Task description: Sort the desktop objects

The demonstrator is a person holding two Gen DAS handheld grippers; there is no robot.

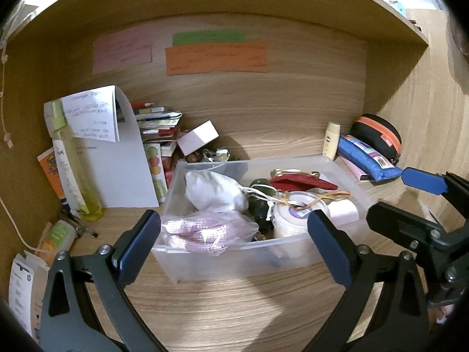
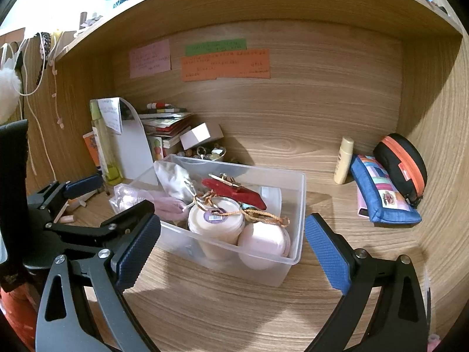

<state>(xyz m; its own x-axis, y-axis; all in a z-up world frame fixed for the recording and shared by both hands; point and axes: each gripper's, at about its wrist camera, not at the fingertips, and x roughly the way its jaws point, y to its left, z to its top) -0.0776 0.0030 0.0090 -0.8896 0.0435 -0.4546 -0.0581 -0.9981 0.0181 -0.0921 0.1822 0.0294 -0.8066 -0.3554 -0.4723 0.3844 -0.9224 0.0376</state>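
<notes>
step: between picks — bin [image 1: 346,164] holds pouches, jars, a red case | left gripper [image 1: 234,234] just before bin, jaws wide, empty | right gripper [image 2: 233,246] likewise, spread, empty | loose: blue pouch [image 2: 381,196] and black case [image 2: 401,164] right of bin | next — likely reach right, close on pouch

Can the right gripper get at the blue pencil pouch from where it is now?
Probably yes. The right gripper is open and empty, the blue pouch lies outside the clear bin on bare desk to its right, nothing between; only the black case crowds it behind.
</notes>
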